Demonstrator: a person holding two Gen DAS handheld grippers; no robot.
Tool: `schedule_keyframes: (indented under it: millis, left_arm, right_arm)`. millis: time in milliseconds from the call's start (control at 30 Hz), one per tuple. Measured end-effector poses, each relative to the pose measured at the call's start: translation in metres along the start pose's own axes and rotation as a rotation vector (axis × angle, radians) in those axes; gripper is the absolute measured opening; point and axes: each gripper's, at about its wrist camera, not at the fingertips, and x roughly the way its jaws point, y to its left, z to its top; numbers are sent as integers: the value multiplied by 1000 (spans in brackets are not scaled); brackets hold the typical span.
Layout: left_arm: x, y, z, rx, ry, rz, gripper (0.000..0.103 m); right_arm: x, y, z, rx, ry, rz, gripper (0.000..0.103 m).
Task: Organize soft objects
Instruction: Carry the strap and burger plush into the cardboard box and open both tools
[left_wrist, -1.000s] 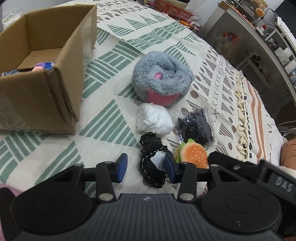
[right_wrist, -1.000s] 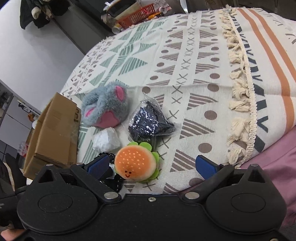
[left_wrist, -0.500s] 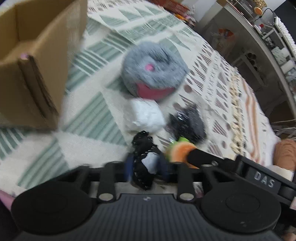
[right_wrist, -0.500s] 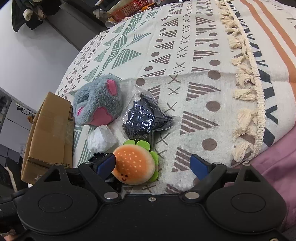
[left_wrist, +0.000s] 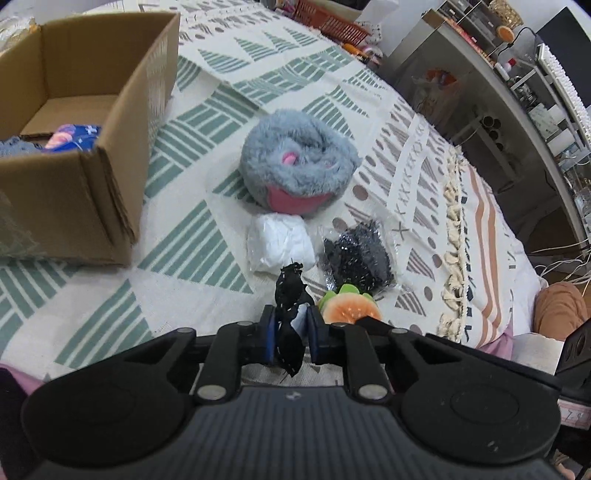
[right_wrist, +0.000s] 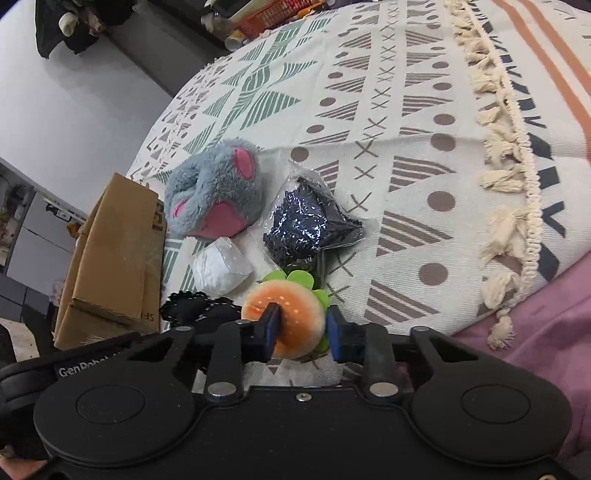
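Count: 1 cardboard box (left_wrist: 110, 177), 1 grey plush (left_wrist: 295, 162), 1 white bagged bundle (left_wrist: 279, 245), 1 black glitter bag (left_wrist: 356, 256), 1 burger plush (right_wrist: 284, 314), 1 black stitched toy (left_wrist: 290, 295), 2 grippers.

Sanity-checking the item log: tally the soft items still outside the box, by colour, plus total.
Grey: 1, grey plush slipper
White: 1, white bagged bundle
Black: 2, black glittery bagged item, and black stitched plush in the left gripper
Orange: 1, burger plush in the right gripper
Total: 5

Gripper-pinched black toy (left_wrist: 290, 325), burger plush (right_wrist: 286, 319)
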Motion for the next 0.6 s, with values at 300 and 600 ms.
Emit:
schedule_keyframes:
  millis: [300,600]
  left_arm:
    - [-29,-2,6,8,-76,-21,17]
    - [-66,-2,15,34,-170,-30,17]
  right_arm:
    - [-22,1,-3,14,-40,-31,16]
    - [-45,16,0,-9,-91,-26,16]
